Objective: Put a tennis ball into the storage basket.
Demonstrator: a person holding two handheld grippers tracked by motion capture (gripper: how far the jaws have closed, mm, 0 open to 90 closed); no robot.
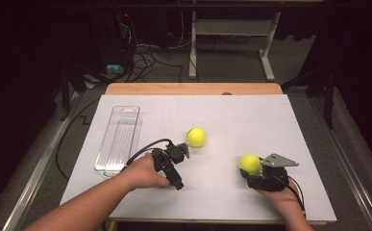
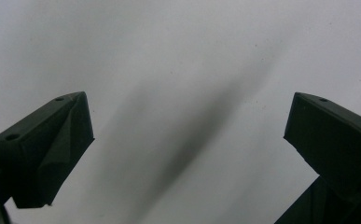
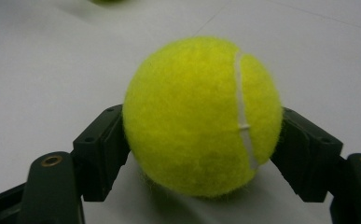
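Two yellow tennis balls lie on the white table sheet. One tennis ball sits at the front right, and my right gripper is shut on it, a black pad pressed on each side. The ball rests on the sheet or just above it. The other tennis ball lies free near the middle, just beyond my left gripper. That gripper is open, tilted down at bare sheet, with nothing between its jaws.
A long clear plastic tray lies lengthwise at the left of the sheet, and nothing shows in it. The wooden table edge runs along the back. Cables and a desk frame stand on the floor beyond.
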